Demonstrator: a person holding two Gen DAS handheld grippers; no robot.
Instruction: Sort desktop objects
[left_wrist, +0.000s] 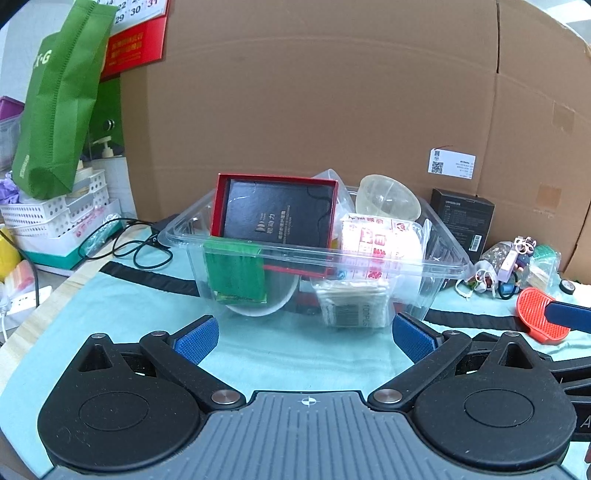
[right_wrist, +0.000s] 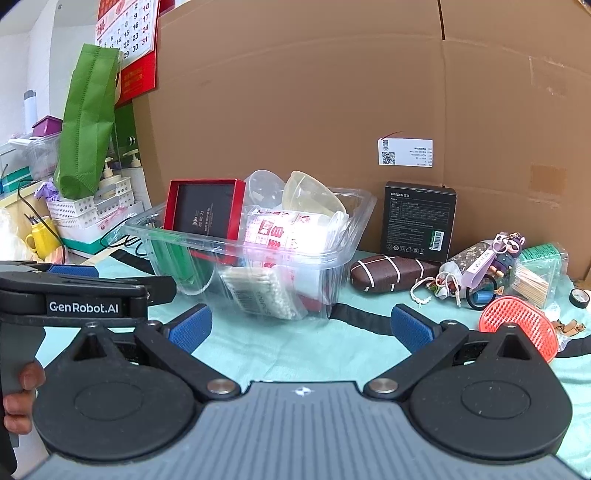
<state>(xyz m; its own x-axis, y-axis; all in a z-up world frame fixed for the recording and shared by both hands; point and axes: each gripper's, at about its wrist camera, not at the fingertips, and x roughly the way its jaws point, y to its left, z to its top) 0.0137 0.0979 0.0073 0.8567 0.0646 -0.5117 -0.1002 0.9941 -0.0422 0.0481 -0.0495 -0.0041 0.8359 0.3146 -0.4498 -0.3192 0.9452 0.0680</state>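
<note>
while the clear tub (left_wrist: 436, 254) sits mid-counter already loaded, both tools hang back in front of it, empty. inside the tub the red-rimmed black box (left_wrist: 275, 212) leans upright against the back wall, likely because it's too broad to lie flat over the rest; the green packet (left_wrist: 236, 271) stands at the tub's front left, the cotton swab pack (left_wrist: 352, 302) lies at its front right, and the pale bowl (left_wrist: 388, 199) rides on top at the back.

right of the tub, the unsorted stuff is bunched against the cardboard: the black ugreen box (right_wrist: 417, 219) standing, the brown case (right_wrist: 391, 271) lying just in front of it, then the keychain figure (right_wrist: 506, 254), the toothpick bag (right_wrist: 535, 273) and the red brush (right_wrist: 517, 325) nearest.

left gripper (left_wrist: 304, 334): level, aimed square at the tub's front wall, fingers spread wide, gripping nothing. right gripper (right_wrist: 301, 325): level too, pointing at the tub's right corner, fingers wide apart, nothing between them. the red brush, just right of it, looks the handiest next pick.
</note>
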